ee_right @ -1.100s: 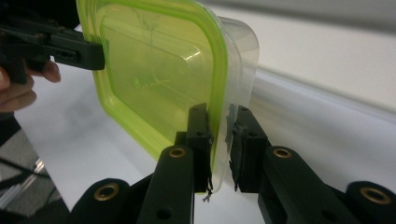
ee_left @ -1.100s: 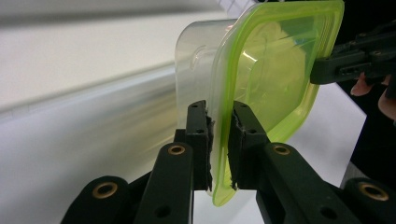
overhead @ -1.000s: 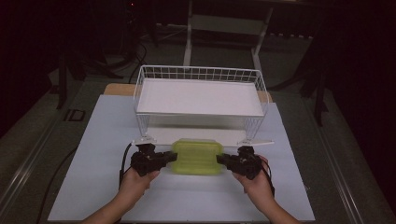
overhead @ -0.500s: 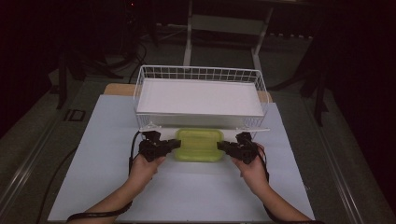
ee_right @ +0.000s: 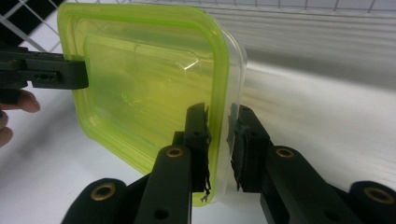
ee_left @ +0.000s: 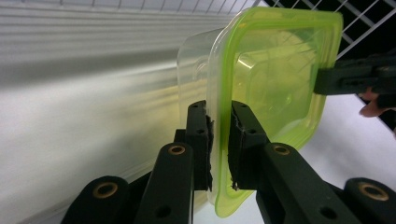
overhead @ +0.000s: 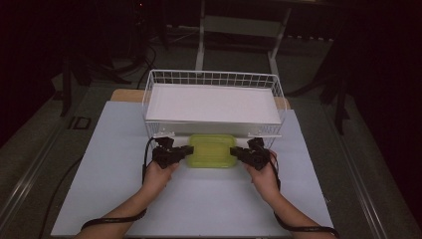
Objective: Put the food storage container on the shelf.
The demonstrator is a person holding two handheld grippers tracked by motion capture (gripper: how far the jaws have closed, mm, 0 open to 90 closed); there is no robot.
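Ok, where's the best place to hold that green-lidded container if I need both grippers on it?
Take the green-lidded container by its protruding lid rim at the two short ends, one hand-held gripper coming in from each side. The left hand-held gripper and right hand-held gripper are clamped there now: the thin flat lip fits between the jaws, while the body looks too wide.

Container lid lime green (translucent); wire basket white grid.

Wire basket is standing just beyond the green-lidded container, blocking the far side. White table is lying open near, left and right. Both grippers are occupying the container's ends.
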